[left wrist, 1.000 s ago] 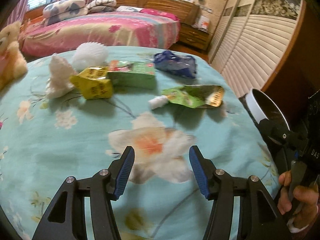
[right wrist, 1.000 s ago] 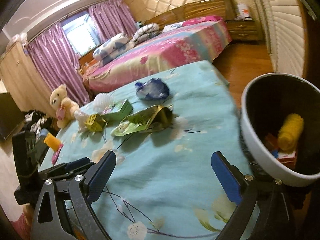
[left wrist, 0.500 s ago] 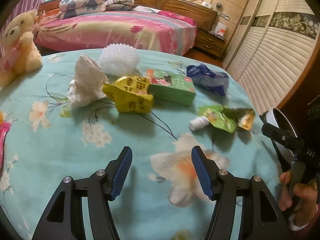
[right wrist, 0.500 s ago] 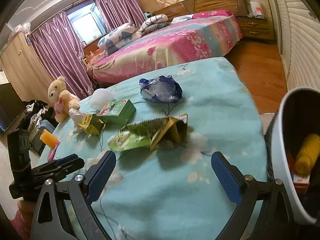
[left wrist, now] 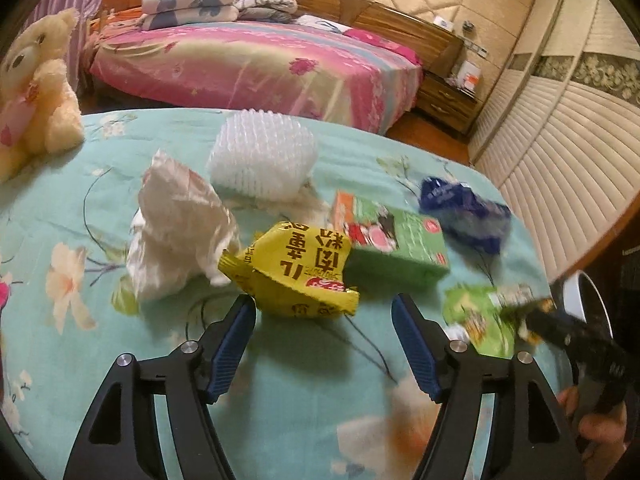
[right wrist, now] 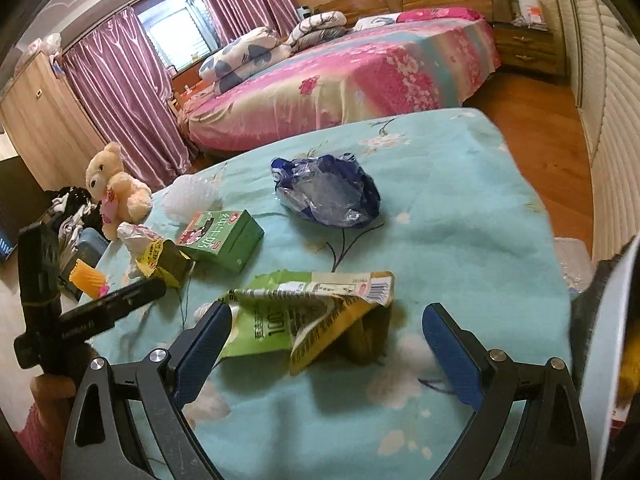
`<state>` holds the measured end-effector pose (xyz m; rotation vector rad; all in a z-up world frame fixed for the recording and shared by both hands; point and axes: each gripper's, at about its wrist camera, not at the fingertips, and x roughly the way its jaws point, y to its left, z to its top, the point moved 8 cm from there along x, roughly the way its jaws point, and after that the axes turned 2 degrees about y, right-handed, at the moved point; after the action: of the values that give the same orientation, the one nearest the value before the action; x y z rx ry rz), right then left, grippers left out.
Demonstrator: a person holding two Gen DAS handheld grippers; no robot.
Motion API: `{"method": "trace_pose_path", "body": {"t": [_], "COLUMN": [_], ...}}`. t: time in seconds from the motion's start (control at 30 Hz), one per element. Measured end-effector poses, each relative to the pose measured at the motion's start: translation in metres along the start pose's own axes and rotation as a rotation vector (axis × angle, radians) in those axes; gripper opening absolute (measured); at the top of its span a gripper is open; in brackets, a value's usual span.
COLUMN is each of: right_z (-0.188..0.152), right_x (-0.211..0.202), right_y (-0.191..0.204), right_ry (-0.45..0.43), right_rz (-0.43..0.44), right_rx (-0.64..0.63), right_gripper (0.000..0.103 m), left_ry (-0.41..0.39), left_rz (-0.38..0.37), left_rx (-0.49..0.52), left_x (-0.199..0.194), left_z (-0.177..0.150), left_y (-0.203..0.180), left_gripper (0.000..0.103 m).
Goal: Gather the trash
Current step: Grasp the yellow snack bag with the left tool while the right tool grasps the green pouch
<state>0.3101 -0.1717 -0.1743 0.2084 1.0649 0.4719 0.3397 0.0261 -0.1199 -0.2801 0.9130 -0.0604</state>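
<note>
Left tool [left wrist: 323, 322] gaping, empty, just short of yellow wrapper [left wrist: 294, 270] mid-worktop. Right tool [right wrist: 326, 328] gaping, empty, straddling flattened green carton [right wrist: 308, 312] near worktop [right wrist: 460, 216] right edge. White bin [right wrist: 612, 344] beside right edge.

I am seeing the trash lying scattered on the floral worktop [left wrist: 60, 208]: a crumpled white tissue [left wrist: 176, 236] touching a creased yellow wrapper [left wrist: 296, 272], a green carton [left wrist: 392, 244] lying flat beside it, white foam netting [left wrist: 264, 156] behind, a crushed blue bag [right wrist: 328, 192] apart, and a flattened green pouch [right wrist: 308, 312] nearest.
</note>
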Motion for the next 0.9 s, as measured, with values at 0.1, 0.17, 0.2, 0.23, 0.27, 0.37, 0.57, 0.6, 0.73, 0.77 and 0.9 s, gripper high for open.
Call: {"method": "trace_pose_path", "body": {"t": [0.1, 0.17, 0.2, 0.23, 0.27, 0.37, 0.57, 0.6, 0.73, 0.77, 0.9], "right_z": [-0.001, -0.002, -0.003, -0.004, -0.006, -0.011, -0.023, -0.027, -0.035, -0.036, -0.041], "right_x": [0.006, 0.007, 0.006, 0.005, 0.006, 0.001, -0.016, -0.02, -0.034, -0.037, -0.052], "right_y": [0.003, 0.006, 0.006, 0.007, 0.008, 0.008, 0.012, 0.011, 0.005, 0.002, -0.004], "right_ry": [0.009, 0.012, 0.01, 0.014, 0.021, 0.015, -0.02, -0.027, -0.052, -0.06, -0.093], "right_rz": [0.003, -0.012, -0.017, -0.028, -0.032, -0.025, -0.022, -0.021, -0.029, -0.035, -0.064], "right_rx": [-0.01, -0.033, -0.04, -0.049, -0.053, -0.047, -0.03, -0.02, 0.028, 0.039, 0.066], "right_gripper": [0.096, 0.09, 0.084, 0.069, 0.059, 0.047, 0.046, 0.046, 0.043, 0.043, 0.043], "left_ry": [-0.012, -0.008, -0.009, -0.013, -0.016, 0.011, -0.014, -0.016, -0.001, 0.007, -0.012], "left_rz": [0.013, 0.01, 0.007, 0.009, 0.013, -0.015, -0.033, -0.038, -0.064, -0.077, -0.058], "left_rx": [-0.002, 0.005, 0.01, 0.017, 0.028, 0.037, 0.067, 0.068, 0.069, 0.066, 0.065], "left_x": [0.008, 0.012, 0.013, 0.014, 0.013, 0.014, 0.0, -0.003, -0.007, -0.006, -0.01], "left_z": [0.003, 0.001, 0.0, 0.0, -0.001, -0.007, -0.016, -0.018, -0.021, -0.021, -0.017], "left_y": [0.0, -0.002, -0.003, -0.003, -0.003, -0.005, -0.01, -0.011, -0.016, -0.018, -0.023], "left_gripper": [0.061, 0.048, 0.047, 0.044, 0.016, 0.001, 0.0, 0.0, 0.006, 0.011, 0.038]}}
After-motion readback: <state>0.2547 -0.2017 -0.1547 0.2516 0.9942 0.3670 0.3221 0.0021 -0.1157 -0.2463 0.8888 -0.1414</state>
